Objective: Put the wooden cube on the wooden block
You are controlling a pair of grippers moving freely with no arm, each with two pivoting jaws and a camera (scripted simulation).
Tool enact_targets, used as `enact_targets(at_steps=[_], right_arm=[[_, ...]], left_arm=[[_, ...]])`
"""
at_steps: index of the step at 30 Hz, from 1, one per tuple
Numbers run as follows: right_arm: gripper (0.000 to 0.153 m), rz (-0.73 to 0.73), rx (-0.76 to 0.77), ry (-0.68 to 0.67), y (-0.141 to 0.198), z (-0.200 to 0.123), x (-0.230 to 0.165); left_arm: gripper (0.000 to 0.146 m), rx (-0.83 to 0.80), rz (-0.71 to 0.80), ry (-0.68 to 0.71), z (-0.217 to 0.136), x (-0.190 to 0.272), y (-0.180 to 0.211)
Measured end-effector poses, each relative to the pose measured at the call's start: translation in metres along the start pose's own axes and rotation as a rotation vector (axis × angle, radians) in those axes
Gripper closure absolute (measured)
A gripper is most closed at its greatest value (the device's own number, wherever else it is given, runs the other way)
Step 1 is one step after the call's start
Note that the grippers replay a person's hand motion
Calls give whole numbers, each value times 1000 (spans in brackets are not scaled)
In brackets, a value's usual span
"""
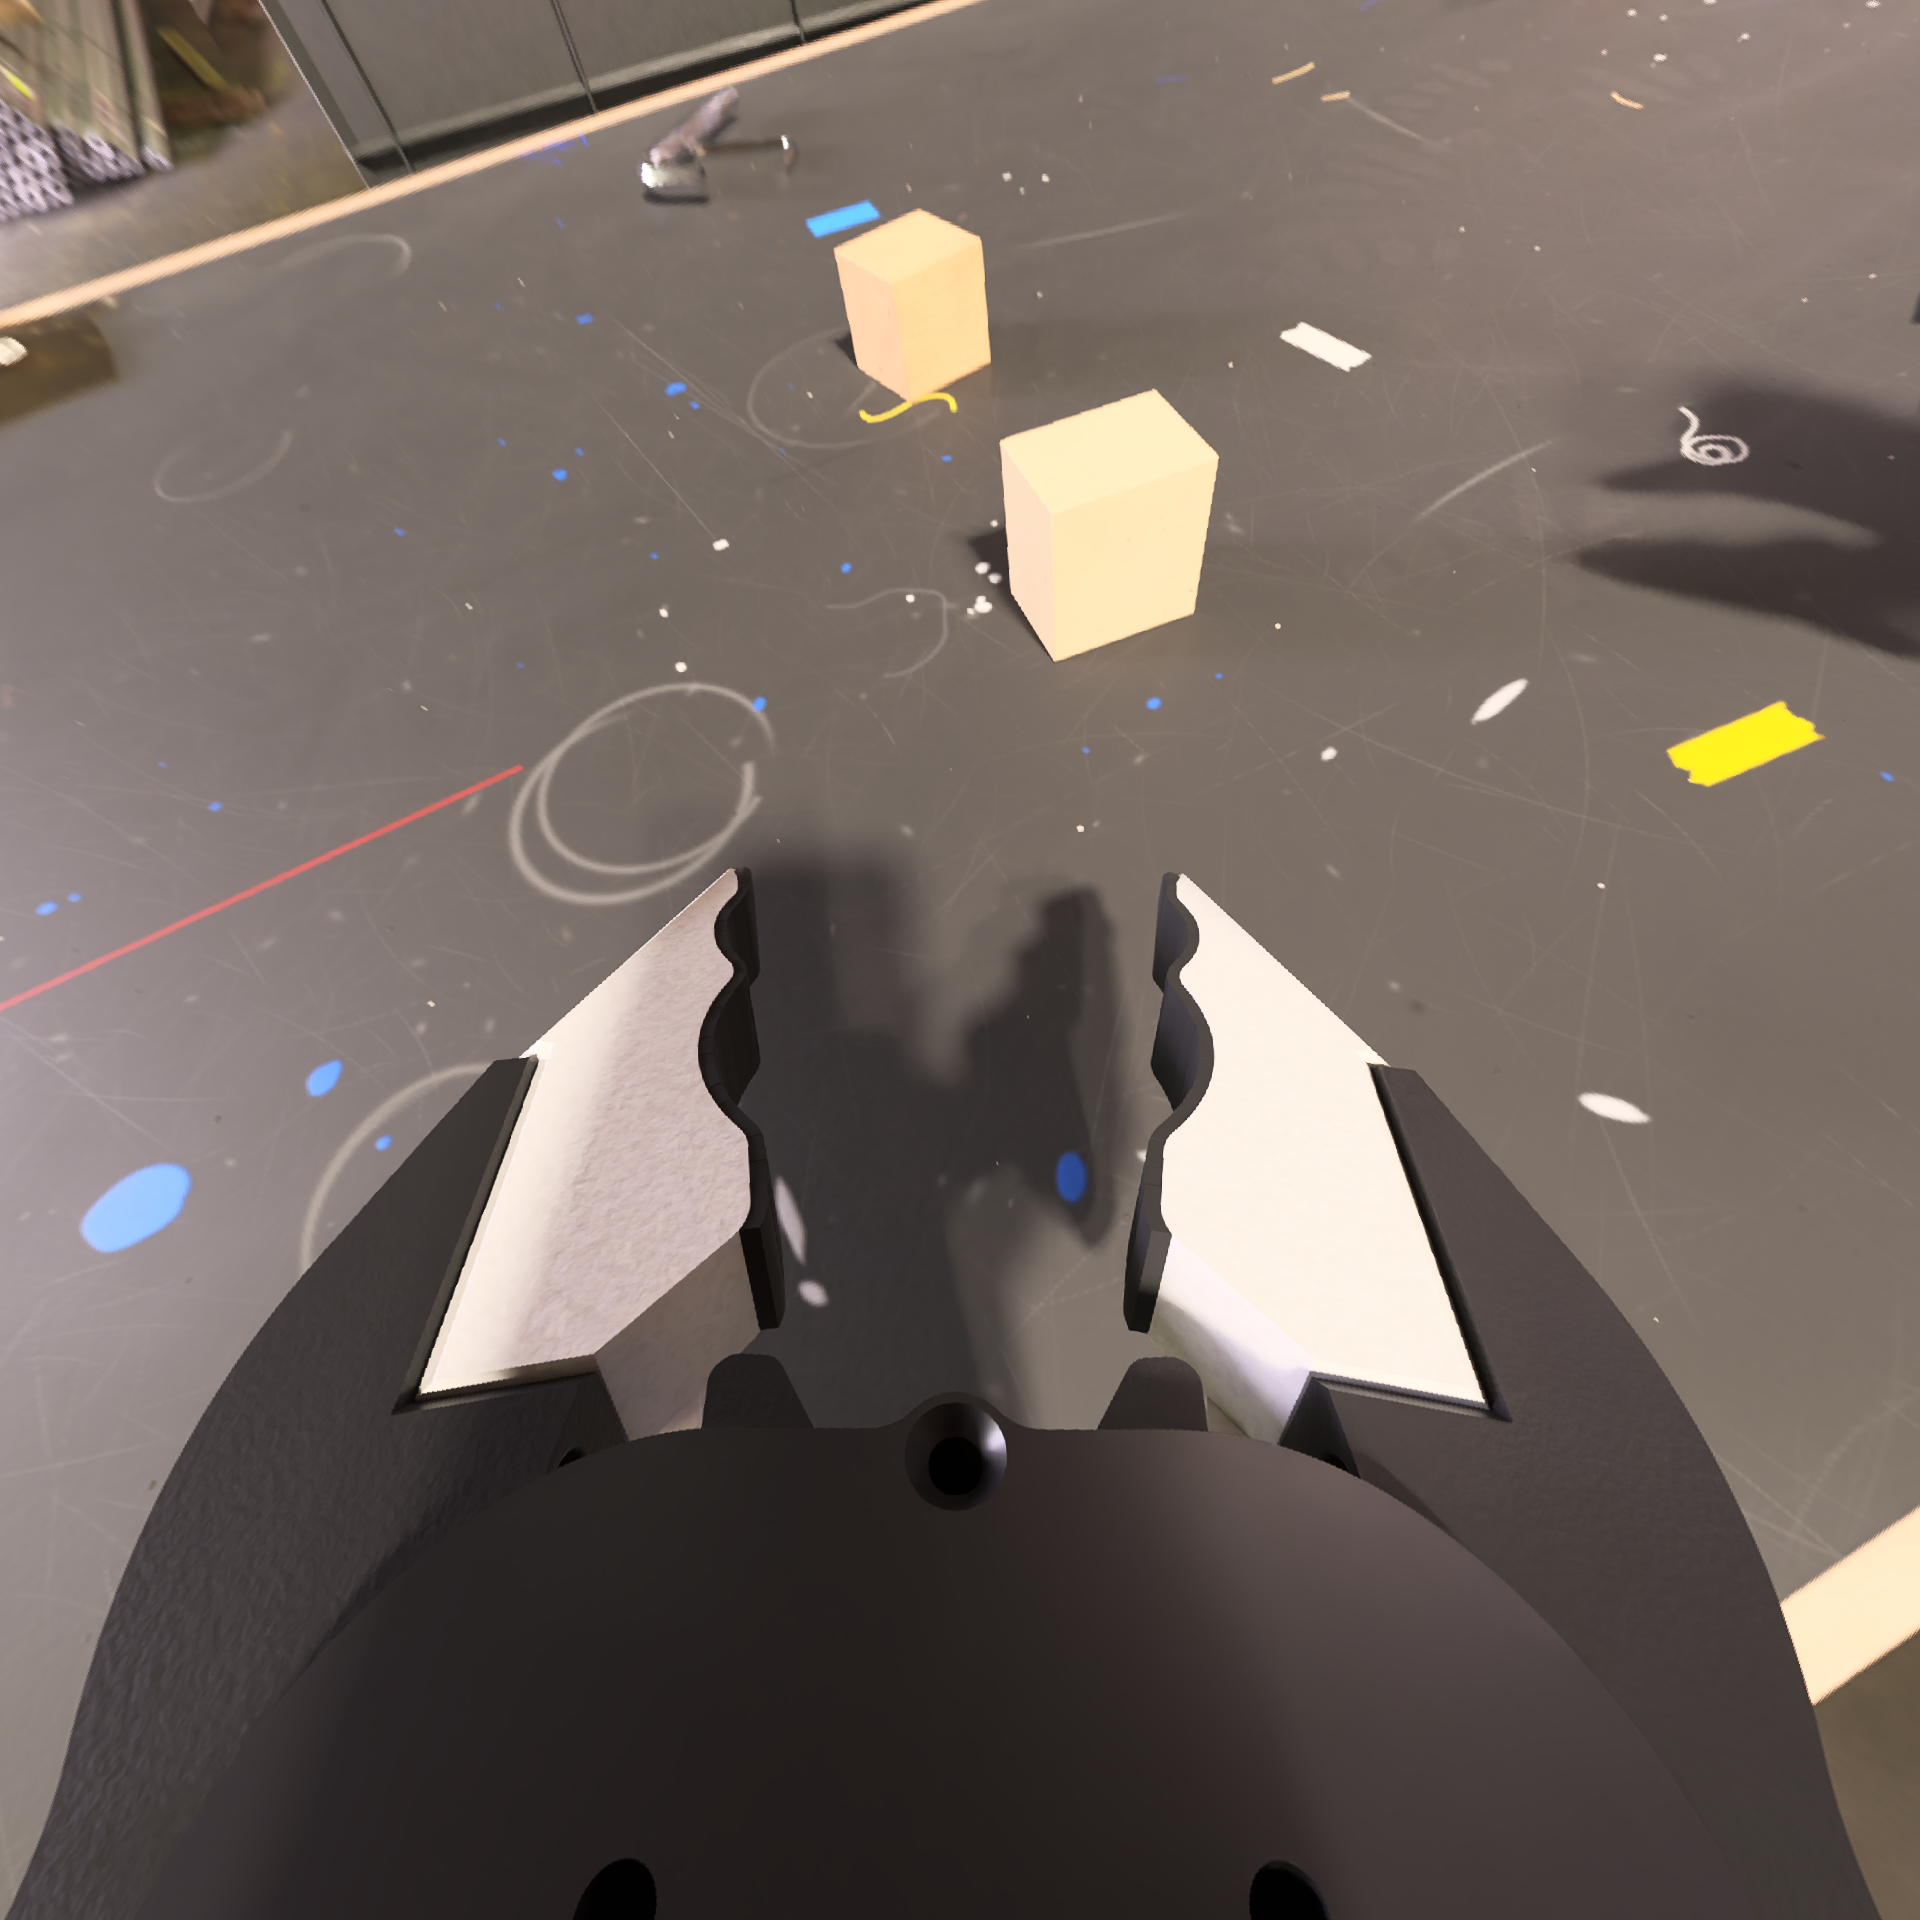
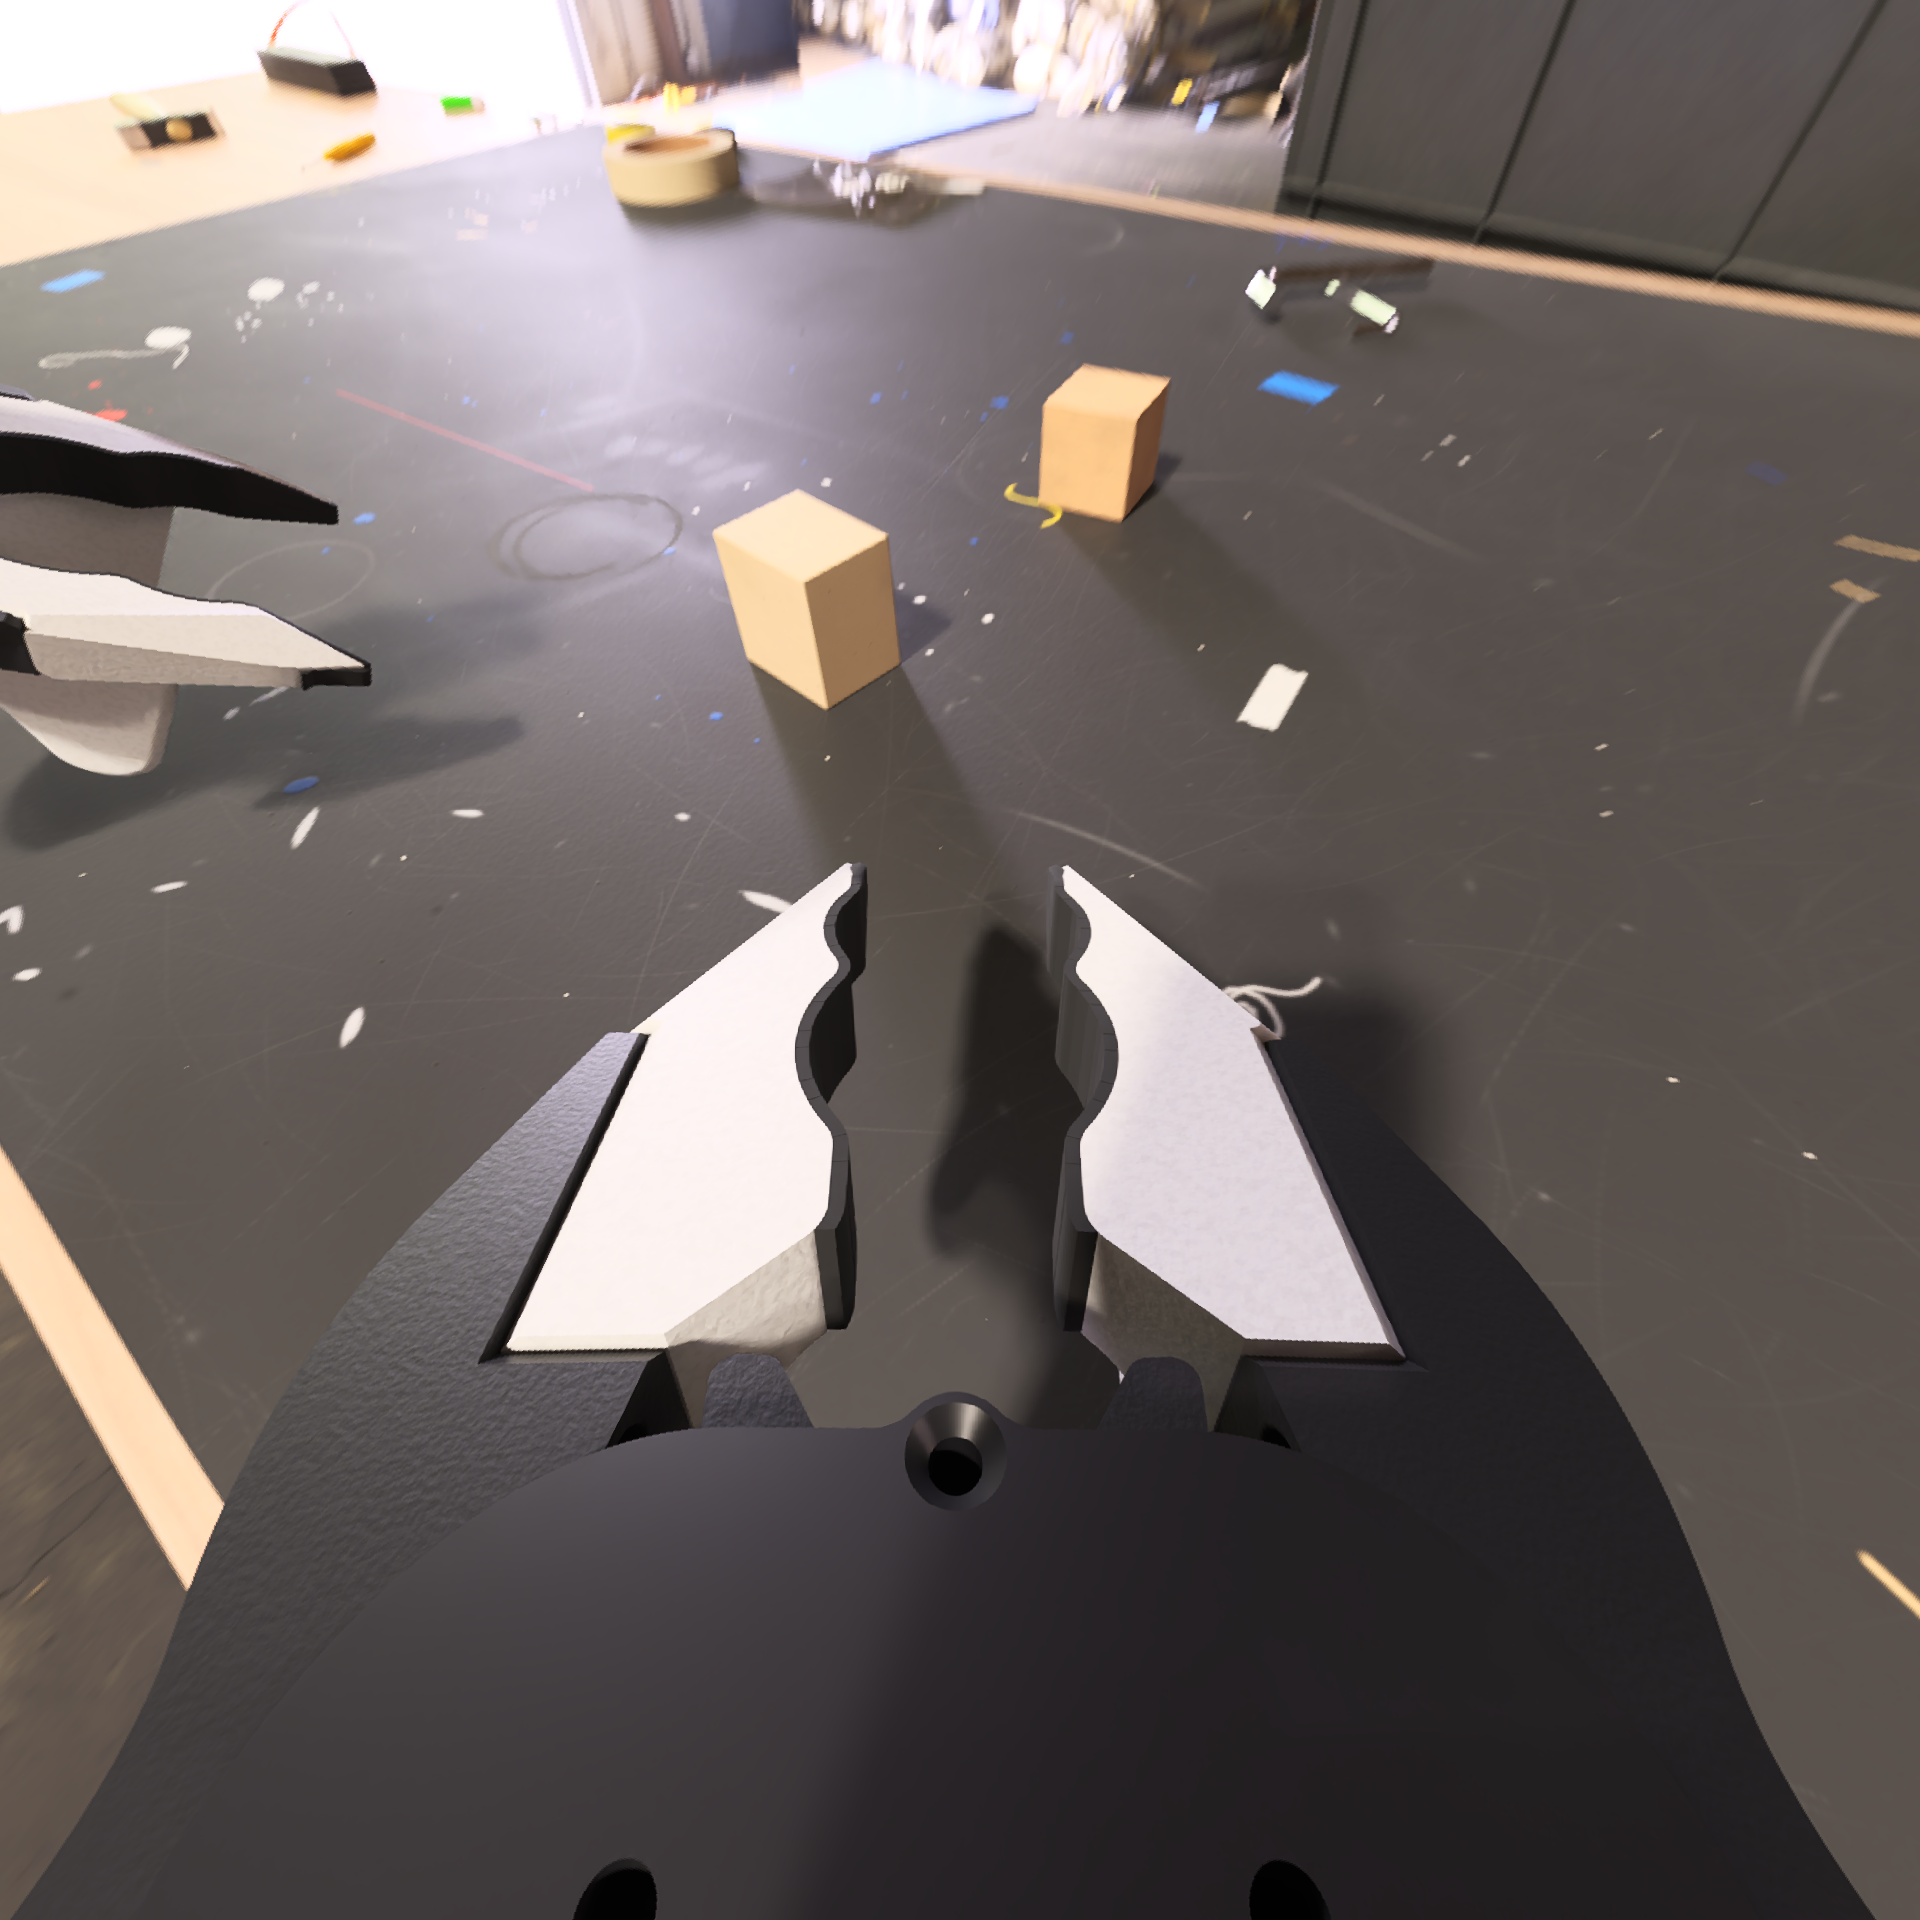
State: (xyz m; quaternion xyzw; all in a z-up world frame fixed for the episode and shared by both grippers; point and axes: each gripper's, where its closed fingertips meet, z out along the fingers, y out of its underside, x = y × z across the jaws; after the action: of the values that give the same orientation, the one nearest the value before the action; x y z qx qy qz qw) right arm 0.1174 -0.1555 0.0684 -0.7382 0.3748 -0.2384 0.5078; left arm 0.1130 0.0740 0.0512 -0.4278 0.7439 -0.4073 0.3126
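Two pale wooden pieces stand apart on the dark scuffed table (image 1: 312,623): nearer piece (image 1: 1107,525), farther piece (image 1: 914,301). Which is cube and which is block: cannot tell. Left gripper (image 1: 956,894) empty, jaws wide apart. Right gripper (image 2: 958,883) empty, narrower gap. Blurred metal tool (image 1: 691,145) at far edge, kind unclear.

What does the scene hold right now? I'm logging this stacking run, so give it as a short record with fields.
surface: dark scuffed table
near piece: wooden block, on table
far piece: wooden cube, on table, apart from block
left gripper: open, empty
right gripper: open, empty
stacked: not yet
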Motion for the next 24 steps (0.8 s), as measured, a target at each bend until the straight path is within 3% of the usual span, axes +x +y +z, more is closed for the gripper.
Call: enact_targets(at_steps=[5,11,20,24], right_arm=[[115,-18,97,35,-5,-12,2],[116,-23,100,25,-5,-13,0],[118,-11,87,22,-4,-11,1],[119,-15,82,23,-3,-11,1]], left_arm=[[68,80,54,-70,-3,-4,-14],[71,144,45,-95,-14,-6,-25],[90,148,54,-89,-19,-4,-27],[92,135,51,-82,-17,-3,-24]])
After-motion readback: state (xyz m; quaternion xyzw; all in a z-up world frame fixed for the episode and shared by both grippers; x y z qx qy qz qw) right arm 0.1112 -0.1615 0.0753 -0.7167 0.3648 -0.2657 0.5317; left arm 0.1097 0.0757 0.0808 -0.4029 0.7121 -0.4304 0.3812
